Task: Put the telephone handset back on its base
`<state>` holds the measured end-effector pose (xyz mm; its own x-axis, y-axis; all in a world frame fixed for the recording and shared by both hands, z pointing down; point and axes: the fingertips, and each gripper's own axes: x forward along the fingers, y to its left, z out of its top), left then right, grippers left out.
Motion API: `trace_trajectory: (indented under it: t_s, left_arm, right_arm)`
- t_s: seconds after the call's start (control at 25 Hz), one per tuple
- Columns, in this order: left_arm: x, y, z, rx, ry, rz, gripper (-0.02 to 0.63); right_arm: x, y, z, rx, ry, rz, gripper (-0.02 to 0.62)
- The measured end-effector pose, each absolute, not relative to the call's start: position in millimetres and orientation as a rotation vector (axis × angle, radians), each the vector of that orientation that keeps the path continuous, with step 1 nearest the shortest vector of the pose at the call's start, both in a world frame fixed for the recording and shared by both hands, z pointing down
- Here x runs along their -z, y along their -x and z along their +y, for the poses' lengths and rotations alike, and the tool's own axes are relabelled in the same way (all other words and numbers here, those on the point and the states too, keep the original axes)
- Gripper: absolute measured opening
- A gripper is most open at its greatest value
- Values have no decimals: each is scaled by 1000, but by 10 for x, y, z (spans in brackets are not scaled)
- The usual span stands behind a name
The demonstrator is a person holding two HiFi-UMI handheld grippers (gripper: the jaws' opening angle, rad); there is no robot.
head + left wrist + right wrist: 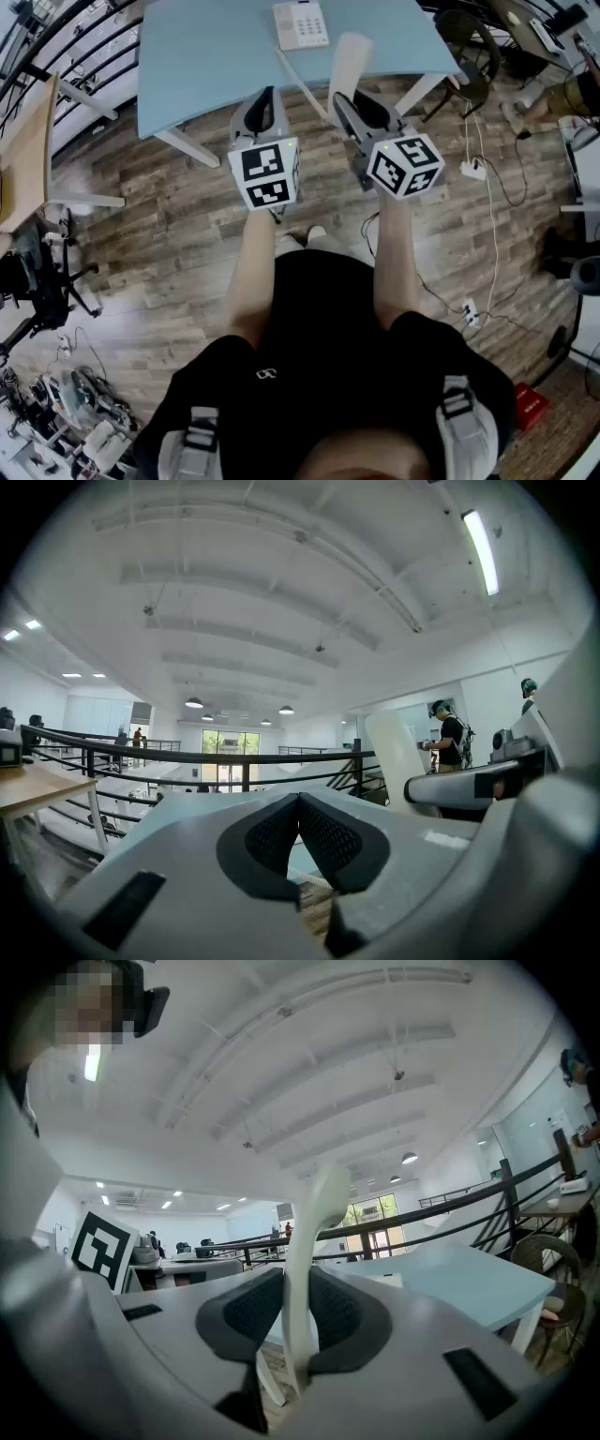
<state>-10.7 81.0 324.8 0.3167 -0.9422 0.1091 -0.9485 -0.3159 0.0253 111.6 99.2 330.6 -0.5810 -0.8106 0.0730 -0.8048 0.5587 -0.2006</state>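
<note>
The white telephone base (300, 25) sits on the far side of the light blue table (206, 56). The white handset (349, 61) stands upright above the table's near edge, and my right gripper (352, 101) is shut on its lower part. Its cord (298, 80) runs from the base toward the handset. In the right gripper view the handset (319, 1222) rises between the dark pads (251, 1312), which press on both sides. My left gripper (266, 98) hangs beside it on the left, shut with nothing in it. In the left gripper view its pads (328, 841) meet, and the handset (398, 757) shows to the right.
A chair (473, 47) stands at the table's right end. A wooden desk (23, 150) is at the far left beside a railing. A power strip (473, 169) and cables lie on the wood floor at right. Equipment clutters the lower left (56, 412).
</note>
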Motion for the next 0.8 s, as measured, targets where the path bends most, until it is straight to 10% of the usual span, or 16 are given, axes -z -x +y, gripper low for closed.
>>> trace_trajectory:
  t_s: [0.8]
  left_arm:
    - [-3229,106,910,-99,-2435,-1862,0]
  right_arm:
    - [-3261,-1239,981,340,1382,2744,78]
